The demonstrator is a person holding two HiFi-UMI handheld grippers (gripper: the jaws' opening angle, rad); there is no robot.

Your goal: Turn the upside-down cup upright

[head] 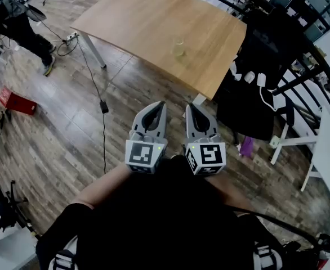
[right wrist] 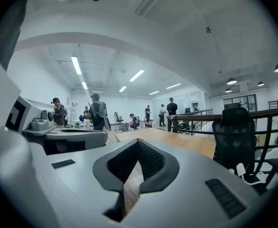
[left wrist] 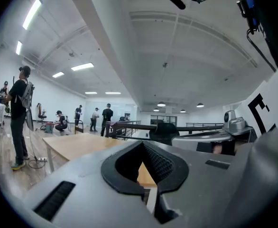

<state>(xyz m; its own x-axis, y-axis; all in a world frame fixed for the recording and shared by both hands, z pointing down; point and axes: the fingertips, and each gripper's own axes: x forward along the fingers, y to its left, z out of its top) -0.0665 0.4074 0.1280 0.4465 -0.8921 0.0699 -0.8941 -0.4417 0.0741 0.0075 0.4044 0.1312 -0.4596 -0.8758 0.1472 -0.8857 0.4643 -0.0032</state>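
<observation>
A small clear cup (head: 179, 48) stands on the wooden table (head: 154, 21), near its right front part; it is too small to tell which way up it is. Both grippers hang close to my body, well short of the table, side by side and pointing level toward it. The left gripper (head: 160, 103) is shut with nothing in it, and the right gripper (head: 191, 106) is also shut and empty. In the left gripper view the closed jaws (left wrist: 147, 145) point over the tabletop (left wrist: 77, 144). The right gripper view shows its closed jaws (right wrist: 138, 142) with the table (right wrist: 177, 144) beyond. Neither gripper view shows the cup.
A black office chair (head: 255, 89) stands at the table's right corner, with a dark railing (head: 300, 49) behind it. A cable and plug box (head: 103, 107) lie on the wood floor. A red box (head: 17, 101) and a person (head: 18, 27) are at the far left. White furniture (head: 322, 151) stands at the right.
</observation>
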